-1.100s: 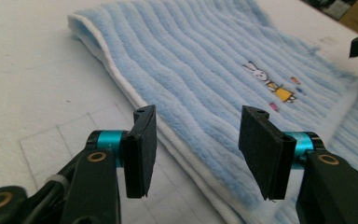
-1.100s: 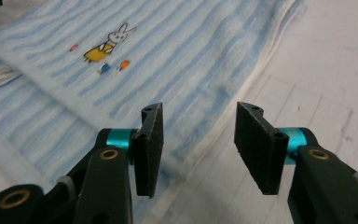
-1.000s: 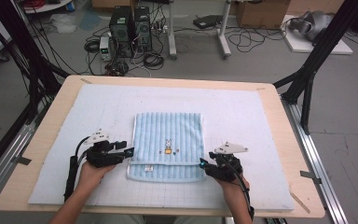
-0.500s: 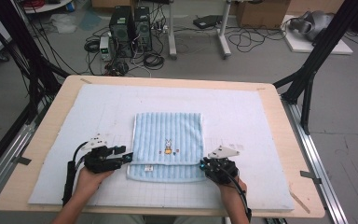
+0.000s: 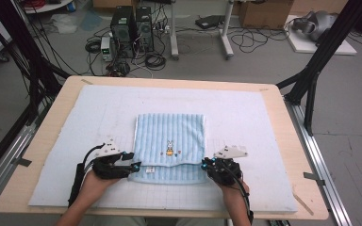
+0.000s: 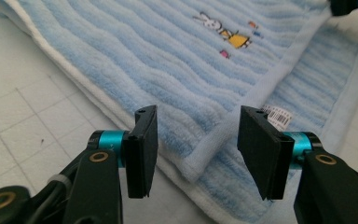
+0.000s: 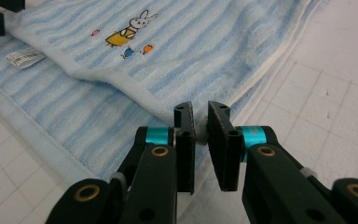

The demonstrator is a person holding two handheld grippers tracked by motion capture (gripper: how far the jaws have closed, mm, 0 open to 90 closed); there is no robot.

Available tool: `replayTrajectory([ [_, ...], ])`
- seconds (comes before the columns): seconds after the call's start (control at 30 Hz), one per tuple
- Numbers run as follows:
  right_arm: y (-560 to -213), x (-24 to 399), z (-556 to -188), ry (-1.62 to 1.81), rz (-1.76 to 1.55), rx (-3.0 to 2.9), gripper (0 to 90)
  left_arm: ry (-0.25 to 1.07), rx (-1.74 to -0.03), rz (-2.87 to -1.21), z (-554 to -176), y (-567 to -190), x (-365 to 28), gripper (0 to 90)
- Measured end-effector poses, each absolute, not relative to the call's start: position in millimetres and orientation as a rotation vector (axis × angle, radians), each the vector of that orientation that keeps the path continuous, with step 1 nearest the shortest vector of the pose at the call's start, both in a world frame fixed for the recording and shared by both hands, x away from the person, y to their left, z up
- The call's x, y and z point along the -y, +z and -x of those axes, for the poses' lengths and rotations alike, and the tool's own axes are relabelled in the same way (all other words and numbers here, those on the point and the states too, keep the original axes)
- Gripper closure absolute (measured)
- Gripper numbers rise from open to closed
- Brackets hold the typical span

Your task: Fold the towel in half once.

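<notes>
A light blue striped towel (image 5: 169, 136) with a small rabbit picture lies folded on the mat, its top layer ending short of the near hem. My left gripper (image 5: 135, 160) is at the towel's near left corner. In the left gripper view its jaws stand open (image 6: 193, 149) on either side of the top layer's folded corner (image 6: 200, 163), and the pads do not touch it. My right gripper (image 5: 206, 165) is at the near right corner. Its jaws have just been closing and now pinch the towel's edge (image 7: 200, 126).
A white gridded mat (image 5: 264, 122) covers most of the wooden table (image 5: 52, 127). Black frame struts (image 5: 311, 80) rise at both far corners. Computers and cables sit on the floor beyond the table. A white label (image 6: 278, 115) is sewn to the lower layer.
The right gripper's jaws have closed on the towel's near right corner. The left gripper has slid slightly toward the near edge, its jaws still apart.
</notes>
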State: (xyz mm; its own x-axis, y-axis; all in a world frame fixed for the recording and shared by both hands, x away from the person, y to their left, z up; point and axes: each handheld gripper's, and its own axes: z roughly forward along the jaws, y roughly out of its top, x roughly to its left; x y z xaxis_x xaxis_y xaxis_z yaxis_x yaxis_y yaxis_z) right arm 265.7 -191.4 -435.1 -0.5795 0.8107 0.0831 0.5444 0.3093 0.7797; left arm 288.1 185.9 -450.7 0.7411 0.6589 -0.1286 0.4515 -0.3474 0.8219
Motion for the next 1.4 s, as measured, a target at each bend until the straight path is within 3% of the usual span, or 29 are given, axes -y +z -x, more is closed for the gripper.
replayTrajectory([
  [0.1,-434.8,191.1,-265.4,1.15,-1.22,-2.255,80.5,0.306,-0.864,-2.019,-288.3,-451.1,-183.7,56.9],
  [0.27,-435.2,191.4,-265.4,1.149,-1.223,-2.251,80.2,0.336,-0.86,-2.02,-286.2,-450.7,-182.8,79.0],
  [0.33,-435.1,191.6,-265.4,1.146,-1.223,-2.252,80.3,0.338,-0.849,-2.014,-285.6,-450.4,-183.5,81.9],
  [0.8,-424.4,195.6,-245.4,1.186,-1.192,-2.249,81.0,0.236,-0.794,-1.914,-268.4,-437.7,-202.4,81.9],
  [1.3,-425.1,196.6,-209.2,1.146,-1.16,-2.291,81.0,0.16,-0.76,-1.96,-243.4,-448.3,-205.8,81.3],
  [1.4,-429.6,195.7,-208.3,1.111,-1.159,-2.308,80.8,0.163,-0.768,-1.957,-243.0,-448.1,-206.3,77.0],
])
